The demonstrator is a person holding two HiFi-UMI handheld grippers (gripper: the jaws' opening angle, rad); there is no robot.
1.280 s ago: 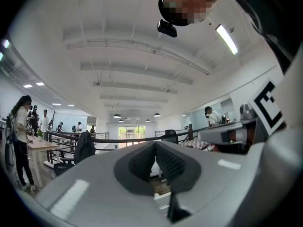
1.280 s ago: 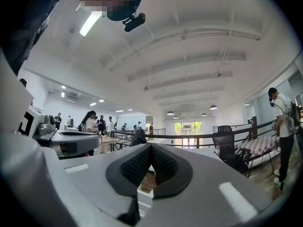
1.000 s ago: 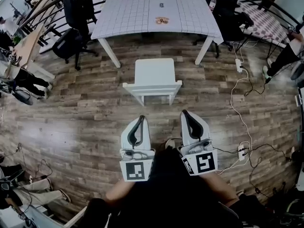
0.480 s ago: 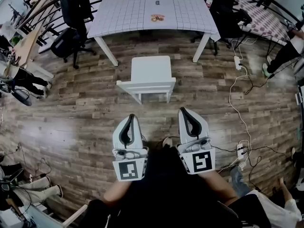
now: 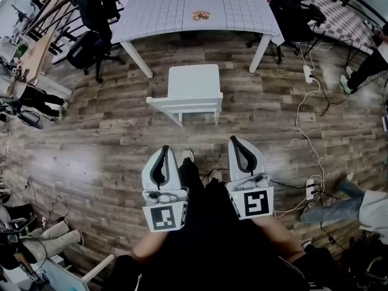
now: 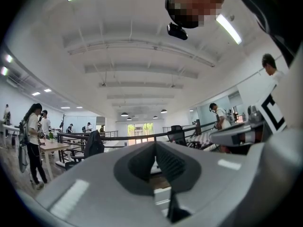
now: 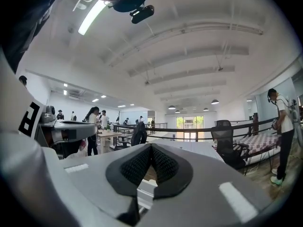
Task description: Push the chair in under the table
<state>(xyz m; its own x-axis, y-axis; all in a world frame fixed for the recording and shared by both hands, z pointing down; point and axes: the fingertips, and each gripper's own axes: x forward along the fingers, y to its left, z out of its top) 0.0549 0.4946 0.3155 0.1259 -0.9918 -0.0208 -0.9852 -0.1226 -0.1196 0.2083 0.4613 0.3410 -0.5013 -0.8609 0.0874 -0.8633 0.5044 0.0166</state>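
Chair (image 5: pixel 186 88), white, on the wooden floor (image 5: pixel 91 138) just short of the table (image 5: pixel 157 17), seat toward it and backrest toward the person. Left gripper (image 5: pixel 165 150) and right gripper (image 5: pixel 234 140), both closed on nothing, lie side by side, apart from the backrest. Step judged: approach. For a straight push, set both tips evenly about the backrest's middle and aim between the table's front legs, so the chair does not swivel.

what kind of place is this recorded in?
Probably an open-plan office or lab: grid-topped white table, black office chair beside it, power strip on the wood floor.
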